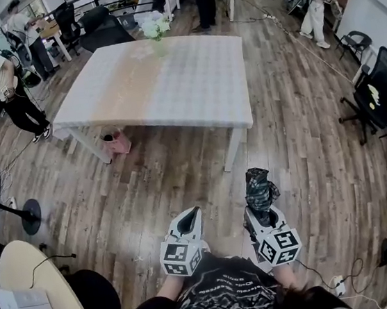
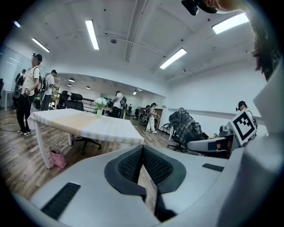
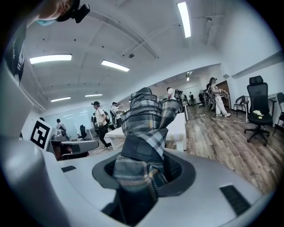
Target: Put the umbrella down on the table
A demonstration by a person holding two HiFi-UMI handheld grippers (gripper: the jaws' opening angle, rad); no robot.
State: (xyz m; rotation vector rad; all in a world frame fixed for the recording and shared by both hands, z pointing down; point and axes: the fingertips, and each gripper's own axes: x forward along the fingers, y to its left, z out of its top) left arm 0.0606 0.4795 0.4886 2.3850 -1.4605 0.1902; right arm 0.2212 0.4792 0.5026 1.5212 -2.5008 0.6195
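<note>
The right gripper (image 1: 261, 213) jaws clenched the umbrella (image 1: 259, 185); the left gripper (image 1: 188, 221) jaws sat closed, empty. With the counter (image 1: 195, 108) far off, a slack grip might drop it short.

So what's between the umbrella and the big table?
Only bare wooden floor, as the head view shows. The umbrella sits in the right claw, short of the table.
</note>
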